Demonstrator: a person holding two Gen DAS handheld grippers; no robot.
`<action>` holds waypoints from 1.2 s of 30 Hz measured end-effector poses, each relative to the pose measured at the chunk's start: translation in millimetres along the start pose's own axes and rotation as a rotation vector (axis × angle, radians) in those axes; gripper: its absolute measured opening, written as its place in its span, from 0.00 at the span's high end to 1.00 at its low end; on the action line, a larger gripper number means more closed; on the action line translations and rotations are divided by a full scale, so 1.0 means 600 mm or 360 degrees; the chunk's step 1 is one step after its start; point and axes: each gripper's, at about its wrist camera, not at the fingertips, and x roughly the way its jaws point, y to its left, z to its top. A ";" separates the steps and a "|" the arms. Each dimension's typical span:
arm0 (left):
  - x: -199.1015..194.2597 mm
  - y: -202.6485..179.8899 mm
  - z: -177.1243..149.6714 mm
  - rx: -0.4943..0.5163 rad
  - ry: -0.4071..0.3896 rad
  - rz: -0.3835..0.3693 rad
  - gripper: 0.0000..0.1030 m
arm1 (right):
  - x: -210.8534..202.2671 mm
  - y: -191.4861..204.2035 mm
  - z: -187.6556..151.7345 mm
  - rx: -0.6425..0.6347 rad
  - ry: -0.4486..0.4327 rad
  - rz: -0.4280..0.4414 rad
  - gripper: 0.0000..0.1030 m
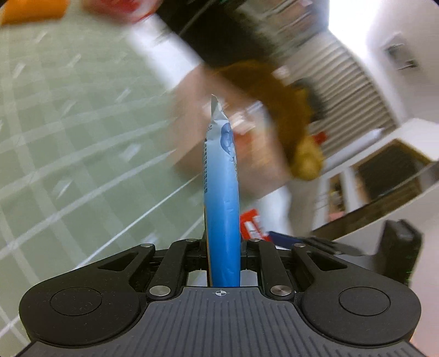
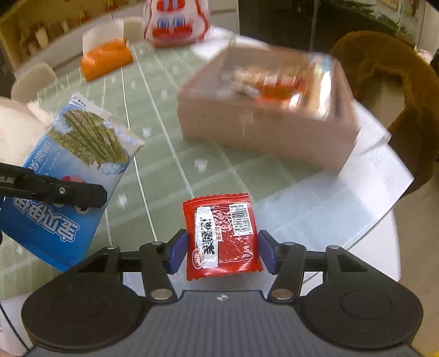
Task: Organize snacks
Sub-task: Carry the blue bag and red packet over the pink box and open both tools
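Observation:
My left gripper [image 1: 222, 248] is shut on a blue seaweed snack packet [image 1: 221, 192], which stands edge-on between its jaws. From the right wrist the same packet [image 2: 68, 164] hangs above the table at the left, with a black finger [image 2: 82, 193] across it. My right gripper [image 2: 222, 252] has its blue pads [image 2: 178, 254] against both side edges of a red snack packet [image 2: 221, 236], label and barcode facing up. A pink box [image 2: 263, 134] with several snacks inside stands beyond, blurred. The left wrist view also catches the red packet [image 1: 251, 225] low beside the blue one.
The round table has a green checked cloth [image 2: 164, 115] and a transparent sheet [image 2: 329, 208] under the box. A brown plush thing [image 2: 397, 90] lies at the right edge. An orange box [image 2: 107, 60] and a red-and-white bag [image 2: 175, 24] stand at the far side.

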 end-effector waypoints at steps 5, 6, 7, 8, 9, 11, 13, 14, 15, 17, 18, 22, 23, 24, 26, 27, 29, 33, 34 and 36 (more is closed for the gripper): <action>-0.041 -0.123 0.139 0.0229 -0.0163 -0.0182 0.84 | -0.141 -0.030 0.139 -0.0058 -0.0404 -0.0059 0.47; -0.039 -0.140 0.168 0.0238 -0.0167 -0.0202 0.84 | -0.161 -0.036 0.165 -0.0064 -0.0459 -0.0078 0.46; -0.032 -0.155 0.196 0.0241 -0.0173 -0.0221 0.84 | -0.178 -0.041 0.191 -0.0069 -0.0503 -0.0094 0.46; -0.022 -0.167 0.219 0.0262 -0.0186 -0.0231 0.84 | -0.194 -0.048 0.221 -0.0077 -0.0548 -0.0114 0.46; -0.010 -0.175 0.238 0.0284 -0.0205 -0.0228 0.84 | -0.202 -0.053 0.243 -0.0086 -0.0580 -0.0142 0.46; 0.028 -0.173 0.268 0.0252 -0.0203 -0.0240 0.82 | -0.206 -0.066 0.276 -0.0089 -0.0609 -0.0220 0.46; 0.081 -0.147 0.285 0.0178 -0.0146 -0.0310 0.79 | -0.193 -0.079 0.300 -0.0073 -0.0589 -0.0272 0.46; 0.110 -0.123 0.289 0.0139 -0.0125 -0.0299 0.79 | -0.183 -0.086 0.306 -0.0057 -0.0570 -0.0283 0.46; 0.140 -0.097 0.290 0.0090 -0.0108 -0.0235 0.78 | -0.170 -0.092 0.310 -0.0037 -0.0539 -0.0288 0.46; 0.167 -0.049 0.290 0.0031 -0.0120 -0.0099 0.78 | -0.135 -0.108 0.311 0.0024 -0.0454 -0.0289 0.46; 0.171 -0.022 0.288 -0.0010 -0.0138 -0.0033 0.78 | -0.118 -0.113 0.310 0.0048 -0.0417 -0.0280 0.46; 0.151 0.040 0.276 -0.0033 -0.0136 0.0101 0.78 | -0.041 -0.127 0.295 0.0141 -0.0287 -0.0197 0.46; 0.139 0.048 0.269 -0.0014 -0.0150 0.0141 0.78 | -0.020 -0.129 0.295 0.0175 -0.0253 -0.0170 0.46; 0.127 0.051 0.260 0.0005 -0.0169 0.0183 0.78 | 0.002 -0.129 0.294 0.0215 -0.0216 -0.0145 0.46; 0.103 0.054 0.237 0.0061 -0.0227 0.0259 0.78 | 0.040 -0.120 0.288 0.0304 -0.0178 -0.0096 0.46; 0.088 0.053 0.226 0.0096 -0.0259 0.0297 0.78 | 0.057 -0.118 0.288 0.0349 -0.0180 -0.0065 0.41; 0.068 0.043 0.190 0.0185 -0.0291 0.0360 0.78 | 0.085 -0.116 0.282 0.0443 -0.0163 -0.0042 0.39; 0.053 0.023 0.100 0.0396 -0.0253 0.0429 0.78 | 0.101 -0.121 0.239 0.0615 -0.0164 -0.0013 0.32; 0.054 0.022 0.076 0.0433 -0.0238 0.0447 0.78 | 0.103 -0.120 0.224 0.0649 -0.0164 0.0001 0.29; 0.060 0.020 0.032 0.0512 -0.0224 0.0519 0.78 | 0.095 -0.111 0.173 0.0689 -0.0186 0.0036 0.29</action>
